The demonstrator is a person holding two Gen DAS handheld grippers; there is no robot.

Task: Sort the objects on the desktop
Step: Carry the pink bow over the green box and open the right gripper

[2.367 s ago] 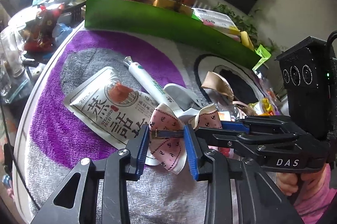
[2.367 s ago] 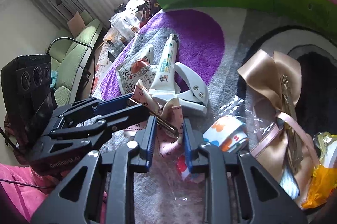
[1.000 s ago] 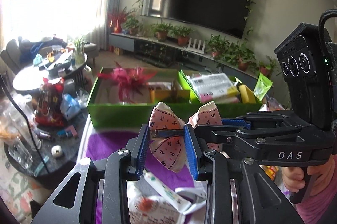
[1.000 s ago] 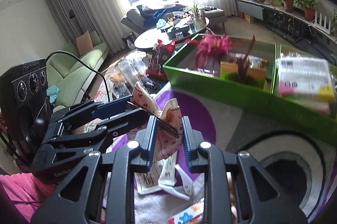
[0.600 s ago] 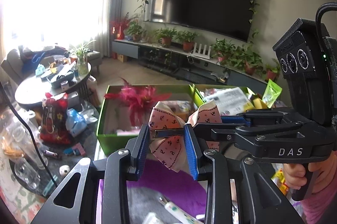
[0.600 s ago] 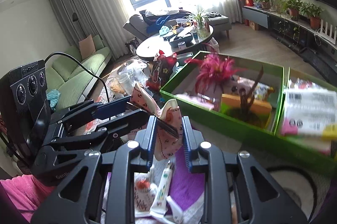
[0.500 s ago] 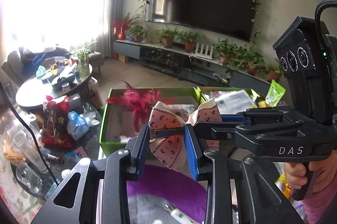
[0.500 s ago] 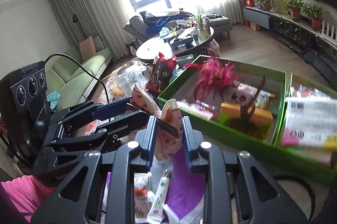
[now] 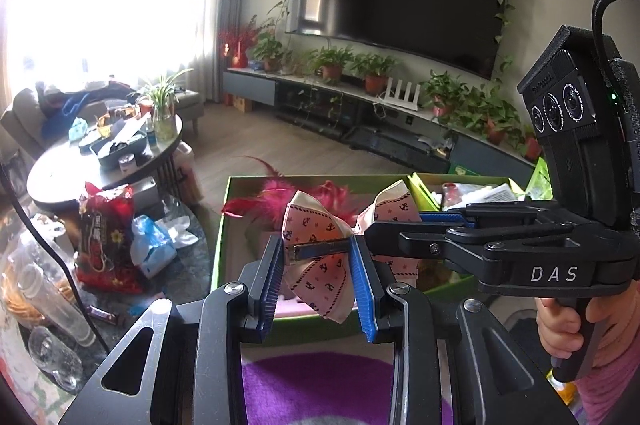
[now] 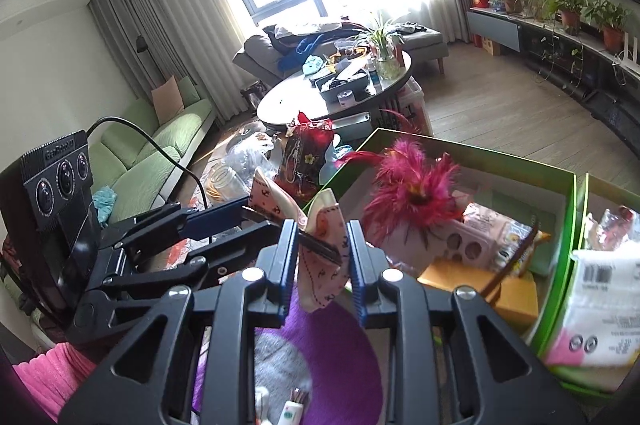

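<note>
A pink bow hair clip (image 9: 320,265) with an anchor print hangs in the air, gripped from both sides. My left gripper (image 9: 319,267) is shut on its metal clip bar. My right gripper (image 10: 320,257) is shut on the same bow (image 10: 324,265), crossing the left one at a right angle. The bow is held above the near wall of a green box (image 9: 224,225), which also shows in the right wrist view (image 10: 572,209). A red feather ornament (image 10: 412,193) and small packages lie in that box.
A second green box (image 10: 600,309) with a white packet stands to the right. A purple and grey mat (image 10: 340,357) lies below, with a tube (image 10: 290,411) on it. A dark side table (image 9: 52,225) with a red snack bag and glasses stands to the left.
Both grippers lifted the bow off the mat and carried it forward towards the green box. The box now sits closer beneath the bow. The grip has not changed.
</note>
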